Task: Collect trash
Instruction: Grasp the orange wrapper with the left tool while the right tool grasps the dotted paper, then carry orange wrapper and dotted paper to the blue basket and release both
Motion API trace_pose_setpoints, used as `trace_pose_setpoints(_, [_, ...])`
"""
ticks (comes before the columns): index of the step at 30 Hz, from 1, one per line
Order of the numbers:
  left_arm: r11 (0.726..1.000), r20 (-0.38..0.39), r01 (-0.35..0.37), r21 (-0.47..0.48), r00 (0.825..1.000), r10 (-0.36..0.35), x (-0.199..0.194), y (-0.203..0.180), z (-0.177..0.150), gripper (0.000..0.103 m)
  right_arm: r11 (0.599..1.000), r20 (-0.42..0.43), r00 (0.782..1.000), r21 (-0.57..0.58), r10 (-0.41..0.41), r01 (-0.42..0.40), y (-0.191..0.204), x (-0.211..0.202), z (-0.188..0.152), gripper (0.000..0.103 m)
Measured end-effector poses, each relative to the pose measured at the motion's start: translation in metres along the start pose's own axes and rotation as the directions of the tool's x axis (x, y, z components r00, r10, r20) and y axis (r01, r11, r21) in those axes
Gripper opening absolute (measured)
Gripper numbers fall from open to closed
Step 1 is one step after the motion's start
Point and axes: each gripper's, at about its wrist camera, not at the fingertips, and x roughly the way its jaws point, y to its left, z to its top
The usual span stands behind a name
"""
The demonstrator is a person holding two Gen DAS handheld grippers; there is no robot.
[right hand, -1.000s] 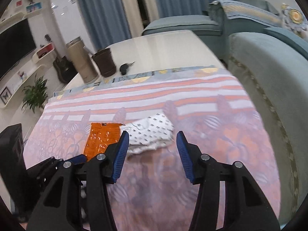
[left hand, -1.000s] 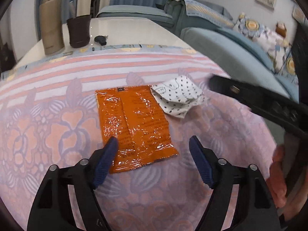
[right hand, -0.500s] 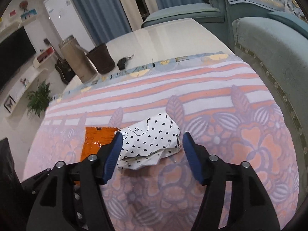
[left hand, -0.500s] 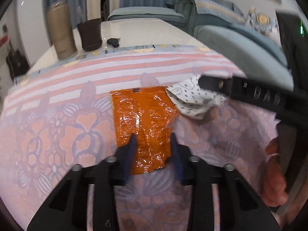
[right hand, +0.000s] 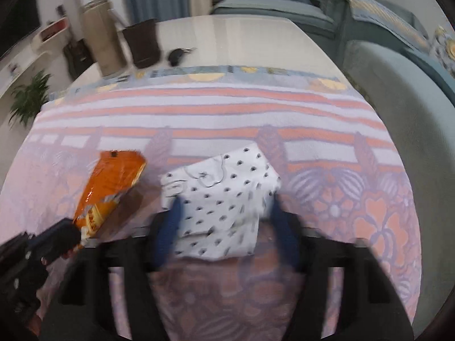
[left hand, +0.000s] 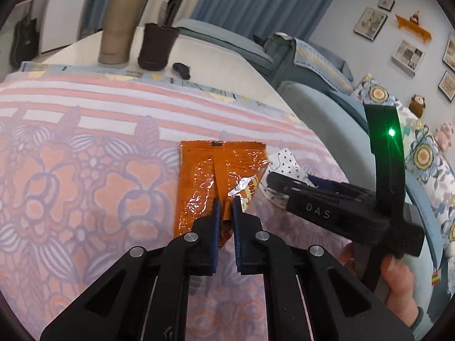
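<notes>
Left gripper (left hand: 224, 204) pinched shut on near edge of orange wrapper (left hand: 204, 176), which lies on the patterned tablecloth (left hand: 85, 170). Right gripper (right hand: 224, 221) blurred, jaws wide apart straddling the white spotted paper (right hand: 221, 193), just right of the wrapper. Beige tumbler (left hand: 119, 22) and dark cup (left hand: 156, 47) at far edge.

We see a white table (left hand: 227, 56) whose near part is covered by a cloth (left hand: 71, 170) with pink and white stripes and a flower pattern. On the cloth lie an orange wrapper (left hand: 199, 176), its near end pinched up, and just beside it a crumpled white paper with dark spots (right hand: 221, 196). On the bare tabletop past the cloth's edge stand a tall beige tumbler (left hand: 119, 20) and a dark brown cup (left hand: 156, 47), with a small black key fob (left hand: 181, 69) near the cup.
</notes>
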Motion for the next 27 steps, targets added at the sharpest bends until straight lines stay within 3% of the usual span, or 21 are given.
trace_pose_setpoints(3, [1.000, 0.018, 0.011, -0.013, 1.000, -0.011, -0.003, 0.003, 0.001, 0.006, 0.999, 0.025, 1.000, 0.035, 0.014, -0.015, -0.008, -0.005, -0.002, 0.013])
trace_pose_setpoints(5, [1.000, 0.022, 0.013, -0.008, 1.000, -0.013, -0.004, 0.001, 0.002, 0.006, 0.998, 0.053, 0.998, 0.051, 0.027, -0.029, -0.011, -0.011, -0.003, 0.009])
trace_pose_setpoints(10, [0.999, 0.044, 0.033, -0.013, 0.999, -0.032, -0.013, -0.002, 0.000, 0.006, 0.997, 0.160, 0.986, 0.042, 0.056, -0.064, -0.009, -0.037, -0.008, 0.005])
trace_pose_setpoints(16, [0.994, 0.049, 0.103, 0.028, 0.993, -0.104, -0.037, -0.025, -0.005, 0.006, 0.991, 0.233, 0.969, 0.086, 0.084, -0.106, -0.026, -0.083, -0.030, 0.005])
trace_pose_setpoints(21, [0.981, 0.038, 0.169, 0.093, 0.984, -0.173, -0.061, -0.064, -0.012, 0.006, 0.991, 0.297, 0.954, 0.110, 0.047, -0.083, -0.047, -0.144, -0.055, 0.005])
trace_pose_setpoints(27, [0.941, -0.015, 0.292, 0.170, 0.956, -0.293, -0.088, -0.130, -0.029, 0.006, 0.983, 0.345, 0.937, 0.183, -0.051, -0.014, -0.089, -0.226, -0.103, 0.005])
